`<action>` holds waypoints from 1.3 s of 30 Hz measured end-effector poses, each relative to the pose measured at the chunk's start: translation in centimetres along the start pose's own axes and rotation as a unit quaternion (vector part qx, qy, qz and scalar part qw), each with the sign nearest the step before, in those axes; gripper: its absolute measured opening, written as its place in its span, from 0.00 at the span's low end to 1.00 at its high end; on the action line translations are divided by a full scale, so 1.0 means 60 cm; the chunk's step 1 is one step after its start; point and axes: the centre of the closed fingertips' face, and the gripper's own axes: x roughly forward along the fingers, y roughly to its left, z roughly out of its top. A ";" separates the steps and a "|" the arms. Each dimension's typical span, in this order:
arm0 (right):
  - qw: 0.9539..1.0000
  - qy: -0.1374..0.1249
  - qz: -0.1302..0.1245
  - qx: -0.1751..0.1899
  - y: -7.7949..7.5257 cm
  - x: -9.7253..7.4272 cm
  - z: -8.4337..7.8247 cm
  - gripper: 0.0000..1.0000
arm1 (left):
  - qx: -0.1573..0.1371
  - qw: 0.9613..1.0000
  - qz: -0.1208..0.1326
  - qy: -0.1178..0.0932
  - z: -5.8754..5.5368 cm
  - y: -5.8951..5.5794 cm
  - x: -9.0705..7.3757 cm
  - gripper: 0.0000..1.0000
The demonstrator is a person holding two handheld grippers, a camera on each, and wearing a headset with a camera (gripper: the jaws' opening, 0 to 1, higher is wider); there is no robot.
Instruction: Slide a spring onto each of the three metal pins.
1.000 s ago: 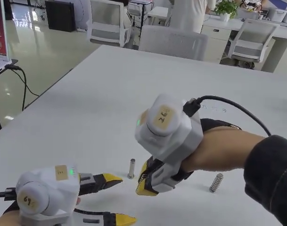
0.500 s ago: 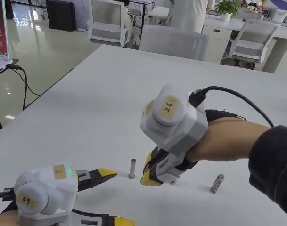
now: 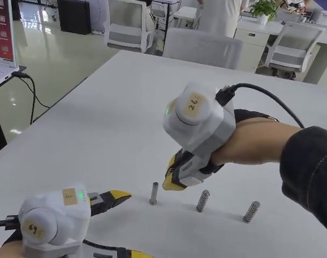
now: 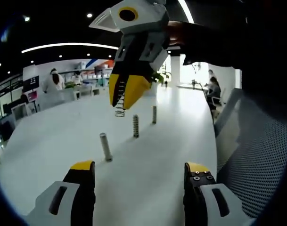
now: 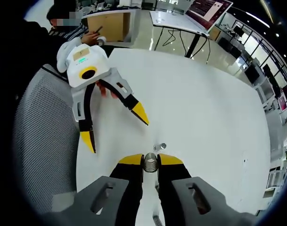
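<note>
Right gripper pinching spring, left gripper cut off

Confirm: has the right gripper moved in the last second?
Yes. The right gripper, shut on a spring, has risen: its jaws' tips, earlier down by the base of the bare pin, now sit about level with that pin's top.
</note>
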 end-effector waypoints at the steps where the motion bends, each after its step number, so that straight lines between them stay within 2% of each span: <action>1: 1.000 0.000 -0.002 -0.001 -0.004 0.003 0.001 0.09 | 0.000 1.000 0.000 0.000 -0.001 0.000 0.000 0.73; 5: 1.000 0.006 -0.008 -0.007 -0.021 0.017 -0.001 0.09 | -0.003 1.000 0.003 0.000 -0.003 0.003 -0.003 0.73; 9: 1.000 0.007 -0.007 -0.013 -0.027 0.029 -0.003 0.09 | -0.004 1.000 0.005 -0.001 -0.004 0.005 -0.005 0.73; 14: 1.000 0.006 -0.004 -0.028 -0.030 0.039 0.001 0.09 | -0.003 1.000 0.004 -0.001 -0.004 0.004 -0.004 0.73; 39: 0.999 0.017 0.017 -0.022 -0.031 0.070 -0.001 0.09 | -0.008 1.000 0.003 0.001 -0.010 0.007 -0.006 0.69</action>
